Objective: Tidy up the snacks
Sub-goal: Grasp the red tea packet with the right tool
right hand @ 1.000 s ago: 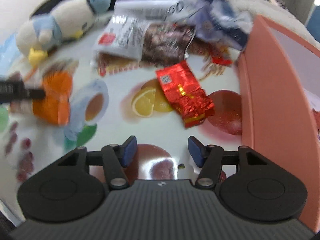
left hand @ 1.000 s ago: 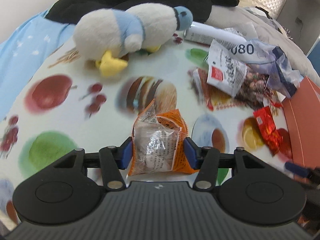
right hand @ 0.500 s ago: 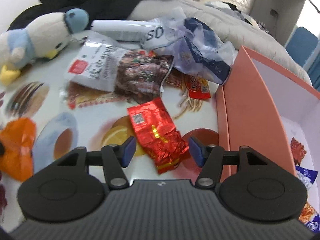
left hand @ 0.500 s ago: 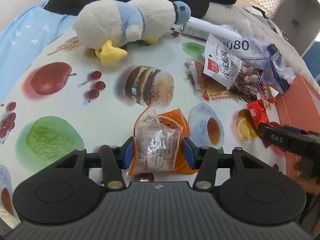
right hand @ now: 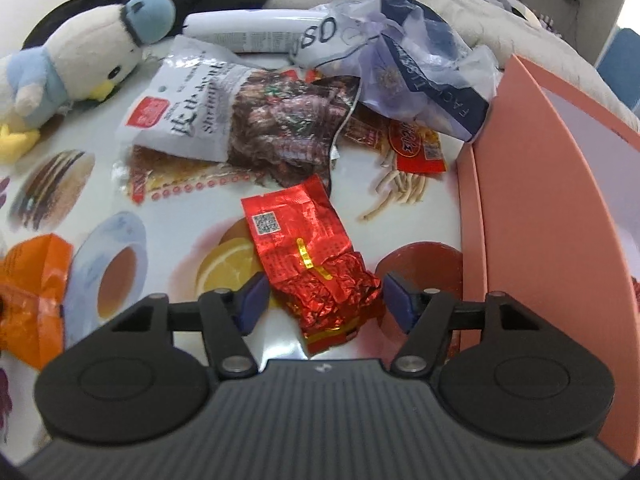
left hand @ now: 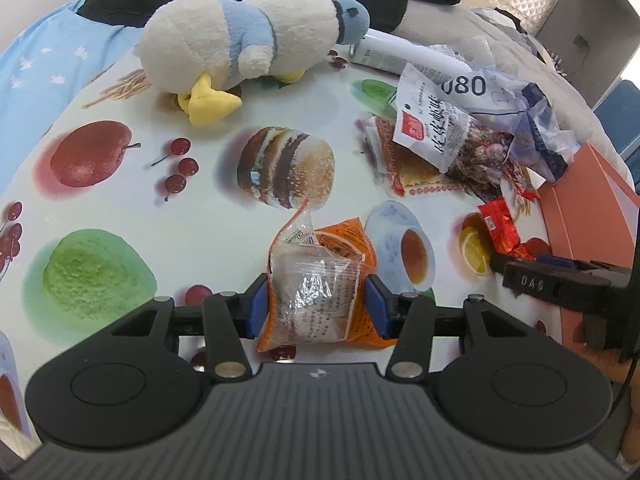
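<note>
My left gripper (left hand: pixel 316 304) is shut on an orange and clear snack packet (left hand: pixel 320 292), held just above the fruit-print tablecloth (left hand: pixel 224 224). The packet also shows at the left edge of the right wrist view (right hand: pixel 32 292). My right gripper (right hand: pixel 322 300) is open, its jaws on either side of a red foil snack packet (right hand: pixel 312 256) that lies on the cloth. The red packet also shows in the left wrist view (left hand: pixel 500 228), with the right gripper (left hand: pixel 532 276) beside it. A salmon-pink box (right hand: pixel 532 200) stands open at the right.
A white and brown shrimp snack bag (right hand: pixel 240 120) lies over a flat red-trimmed packet (right hand: pixel 188 188). A clear and navy plastic bag (right hand: pixel 408 64), a small red packet (right hand: pixel 420 144), a white tube (right hand: pixel 248 32) and a plush penguin (left hand: pixel 248 44) lie further back.
My right gripper has moved forward over the red foil packet, so that it now lies between the jaws. My left gripper has kept hold of the orange packet and drawn back slightly.
</note>
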### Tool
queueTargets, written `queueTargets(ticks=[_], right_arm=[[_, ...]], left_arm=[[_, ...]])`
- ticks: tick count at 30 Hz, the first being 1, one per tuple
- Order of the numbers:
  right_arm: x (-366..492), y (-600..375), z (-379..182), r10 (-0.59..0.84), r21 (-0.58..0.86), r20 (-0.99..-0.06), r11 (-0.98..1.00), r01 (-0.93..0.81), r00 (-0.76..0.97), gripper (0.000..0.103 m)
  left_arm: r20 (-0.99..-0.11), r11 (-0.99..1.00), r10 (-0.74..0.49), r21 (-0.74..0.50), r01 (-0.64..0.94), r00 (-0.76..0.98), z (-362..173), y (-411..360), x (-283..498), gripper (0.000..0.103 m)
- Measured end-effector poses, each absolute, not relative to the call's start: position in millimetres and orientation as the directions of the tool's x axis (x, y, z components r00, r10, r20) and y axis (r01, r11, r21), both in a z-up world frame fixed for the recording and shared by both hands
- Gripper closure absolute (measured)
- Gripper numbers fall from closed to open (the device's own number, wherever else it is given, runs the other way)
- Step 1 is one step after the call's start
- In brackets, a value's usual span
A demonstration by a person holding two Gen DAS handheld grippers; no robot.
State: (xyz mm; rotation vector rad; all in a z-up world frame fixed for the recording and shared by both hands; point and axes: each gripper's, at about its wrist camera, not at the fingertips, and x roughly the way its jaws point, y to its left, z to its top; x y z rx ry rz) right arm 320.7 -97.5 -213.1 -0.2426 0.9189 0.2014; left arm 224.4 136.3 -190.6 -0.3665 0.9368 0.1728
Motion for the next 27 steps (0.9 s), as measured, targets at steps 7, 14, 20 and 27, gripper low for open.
queueTargets(ticks=[7, 14, 20, 27], right_arm=[[280, -91, -206, 0.094, -0.137, -0.802, 0.932, -0.334, 0.59, 0.041], [227, -93, -192, 0.129, -0.124, -0.806, 0.918, -0.377, 0.578, 0.044], [203, -107, -184, 0.136, -0.086, -0.812, 0.934, -0.347, 0.568, 0.093], [184, -119, -180, 0.143, -0.078, -0.772, 0.946, -0.316, 0.619, 0.089]], left_arm=[[-0.806, 0.923, -0.023, -0.244, -0.297, 0.592, -186, 135, 206, 0.047], [-0.805, 0.924, -0.042, -0.257, -0.284, 0.591, -185, 128, 173, 0.047], [-0.808, 0.923, -0.042, -0.256, -0.286, 0.587, -185, 122, 149, 0.048], [-0.803, 0.913, -0.049, -0.277, -0.3, 0.594, -183, 118, 135, 0.048]])
